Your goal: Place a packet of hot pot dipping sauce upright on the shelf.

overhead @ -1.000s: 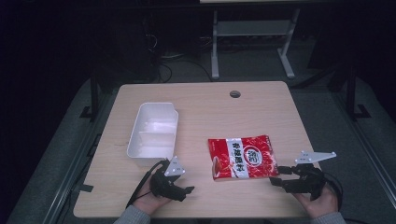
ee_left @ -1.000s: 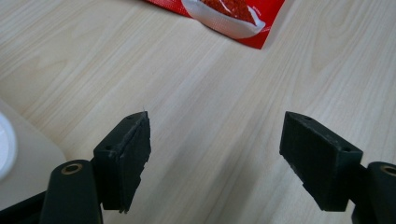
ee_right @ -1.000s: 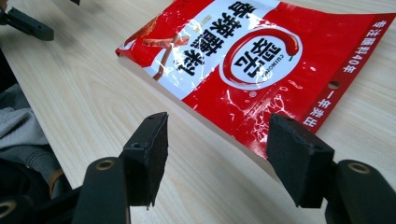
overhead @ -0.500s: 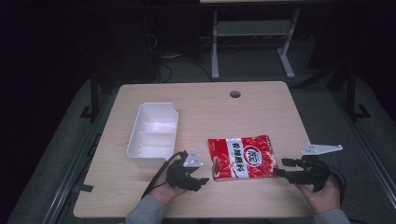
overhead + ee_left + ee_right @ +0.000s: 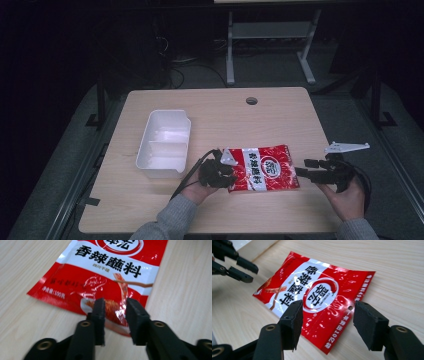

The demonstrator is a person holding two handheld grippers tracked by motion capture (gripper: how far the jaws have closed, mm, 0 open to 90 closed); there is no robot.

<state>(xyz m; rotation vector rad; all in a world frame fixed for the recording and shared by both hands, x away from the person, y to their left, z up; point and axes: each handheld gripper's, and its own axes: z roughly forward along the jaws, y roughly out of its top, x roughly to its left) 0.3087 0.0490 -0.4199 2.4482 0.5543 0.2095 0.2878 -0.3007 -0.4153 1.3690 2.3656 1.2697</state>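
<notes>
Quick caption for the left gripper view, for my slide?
Left tool, jaws just closing, straddles the near edge of the red seasoning packet lying flat on the wooden table.

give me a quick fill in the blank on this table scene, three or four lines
1. The packet lying flat on the table is mainly ____ with a white band.
2. The white tray is split into ____ compartments.
3. The left gripper has just been closing, its fingers at the packet's ____ edge in the high view.
4. The right gripper has its fingers spread ____.

Missing words: red; two; left; open
</notes>
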